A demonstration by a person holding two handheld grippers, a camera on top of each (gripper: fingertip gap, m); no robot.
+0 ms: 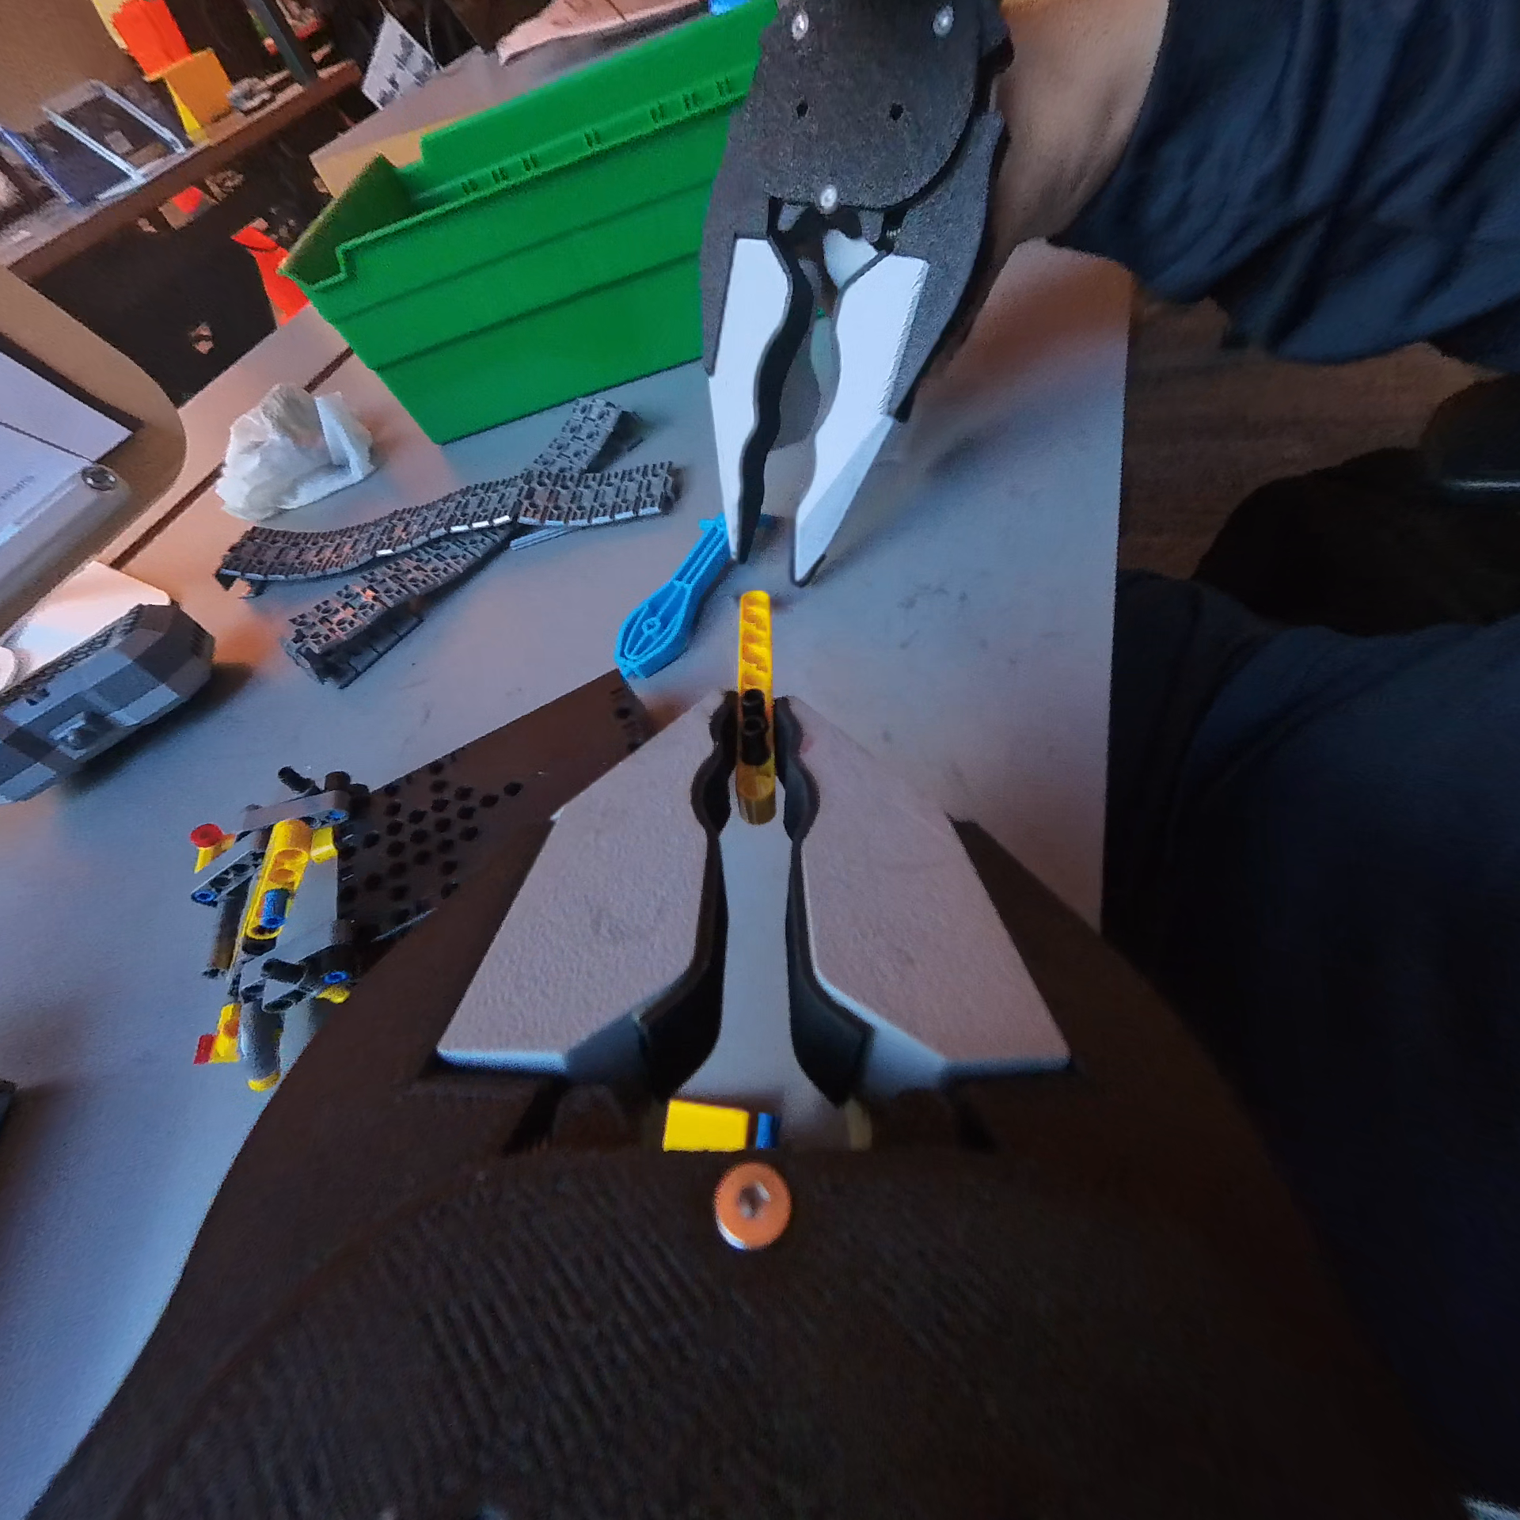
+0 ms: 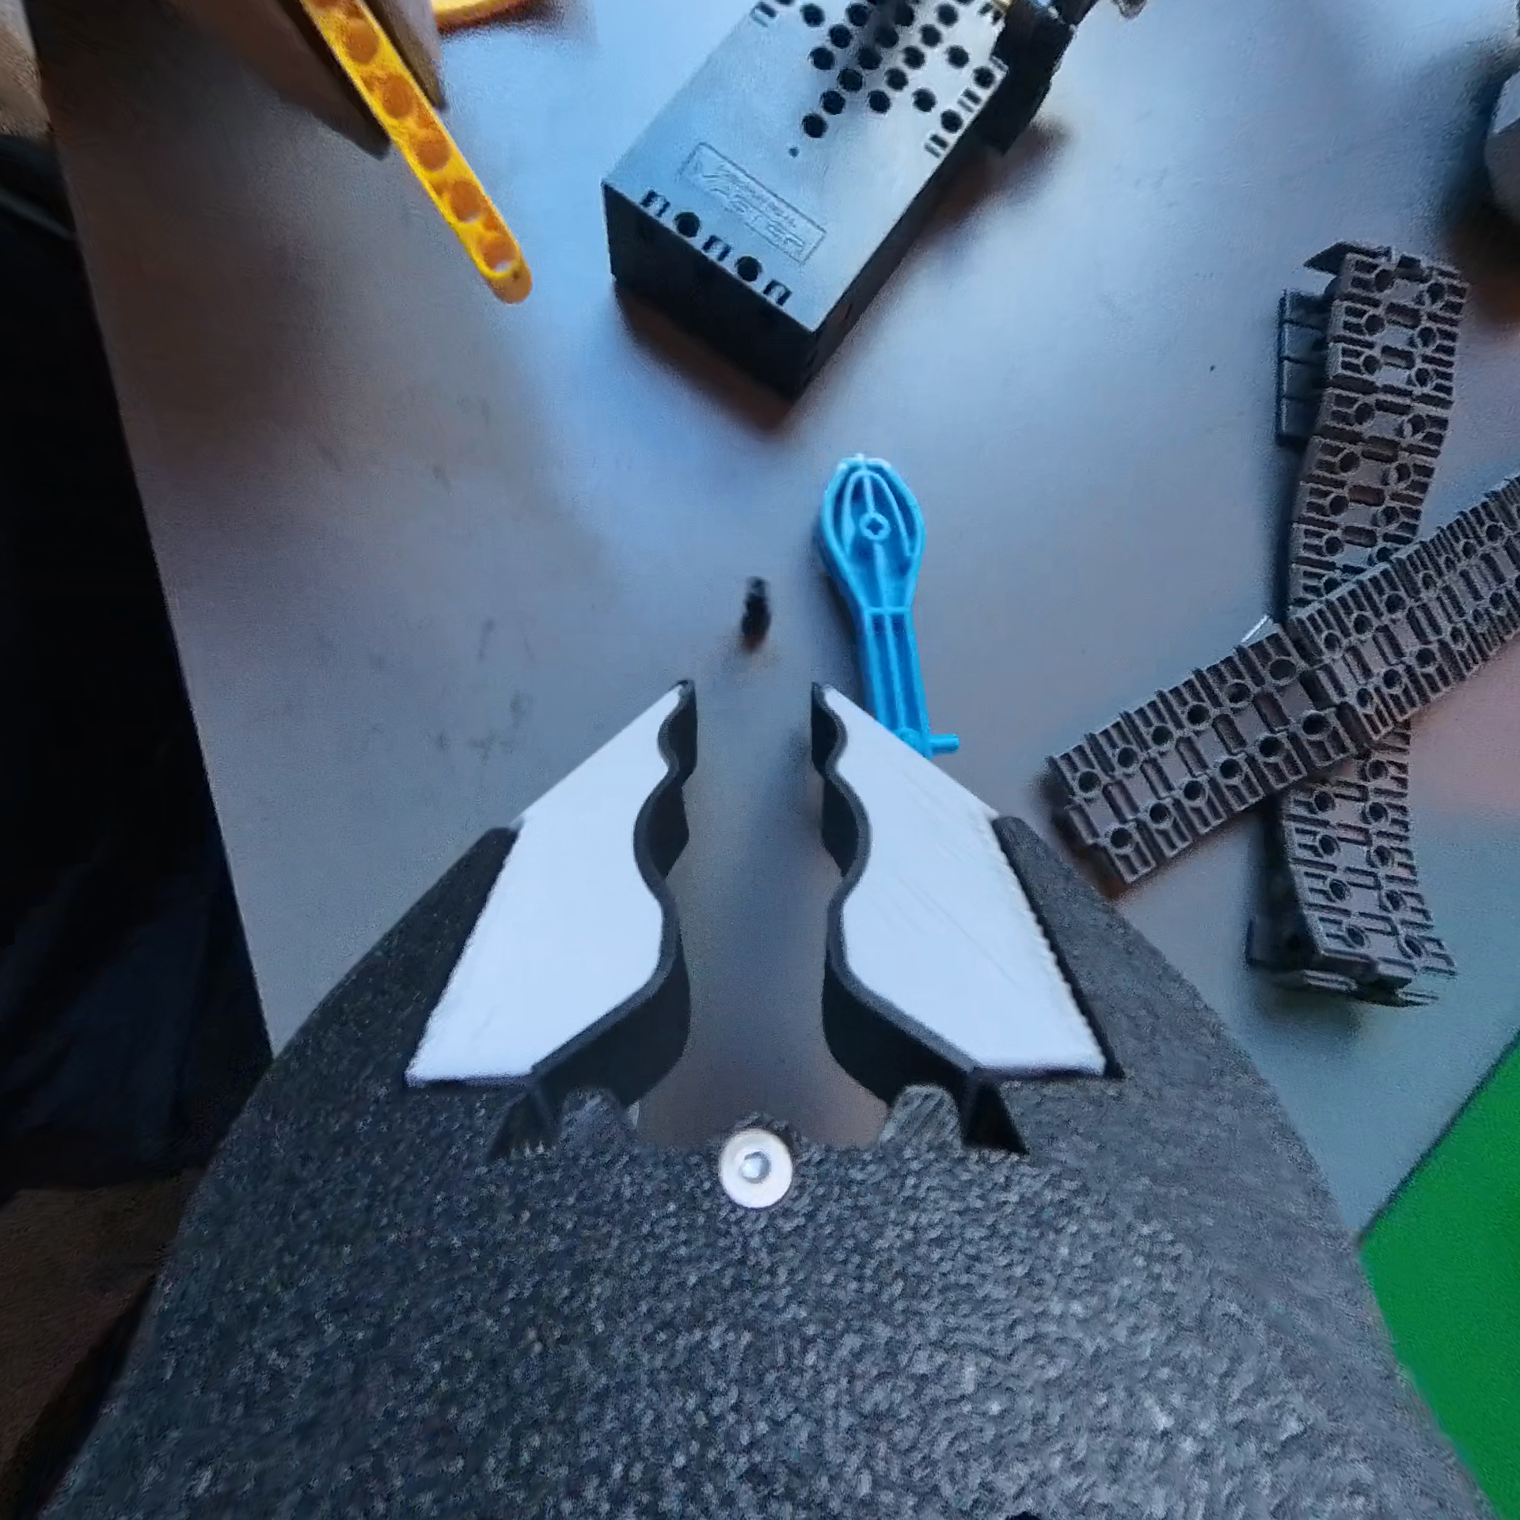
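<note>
My left gripper (image 1: pixel 755 714) is shut on a yellow holed beam (image 1: pixel 753 650) that sticks forward past the fingertips above the grey table; black pins sit in the beam between the fingers. The beam also shows in the right wrist view (image 2: pixel 448 169) at the upper left. My right gripper (image 2: pixel 753 699) is open and empty, its tips just above the table. A small black pin (image 2: pixel 754 610) lies just ahead of its fingertips. A blue plastic tool (image 2: pixel 880 576) lies right of the pin and also shows in the left wrist view (image 1: pixel 670 604). The right gripper appears in the left wrist view (image 1: pixel 769 559), pointing down.
A black box with holes (image 2: pixel 773 214) stands beyond the pin. Black track strips (image 2: pixel 1349 699) lie crossed at right, near a green bin (image 1: pixel 526 271). A small yellow and black brick assembly (image 1: pixel 271 921), a crumpled white wrapper (image 1: pixel 288 452) and a grey block (image 1: pixel 90 691) are at left. A person's arm (image 1: pixel 1094 115) holds the right gripper. There is about 12 cm between the tips of the two grippers.
</note>
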